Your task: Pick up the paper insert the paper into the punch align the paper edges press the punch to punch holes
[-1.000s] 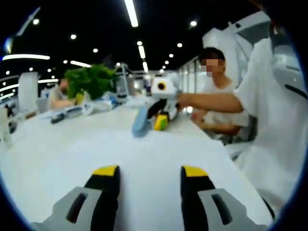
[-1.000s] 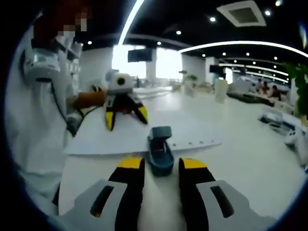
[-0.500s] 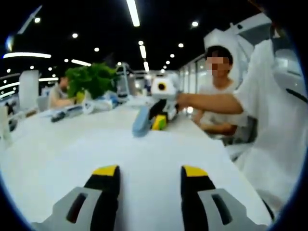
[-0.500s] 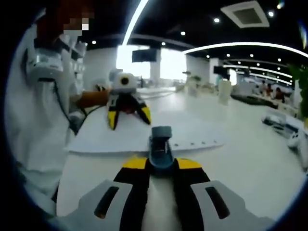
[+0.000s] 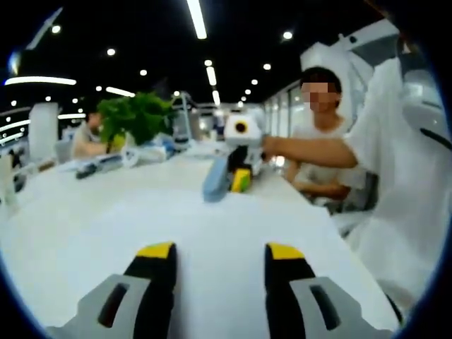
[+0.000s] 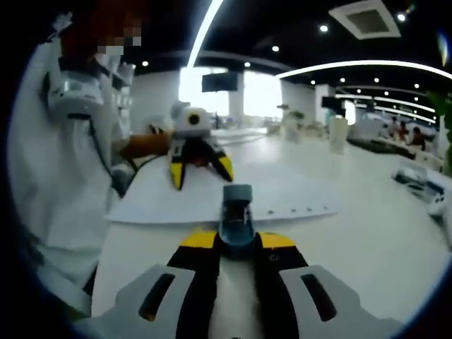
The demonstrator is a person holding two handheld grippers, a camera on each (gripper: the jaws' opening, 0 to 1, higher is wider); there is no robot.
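Right gripper (image 6: 237,240) has its jaws clamped on my blue punch (image 6: 236,212), sitting on the white paper's (image 6: 205,201) holed edge. Left gripper (image 5: 220,248) hovers open over the paper, empty.

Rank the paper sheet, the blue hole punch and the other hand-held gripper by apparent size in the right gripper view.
1. Paper sheet, widest.
2-3. Blue hole punch and left hand-held gripper look alike; the punch sits nearer the camera, so no ranking.
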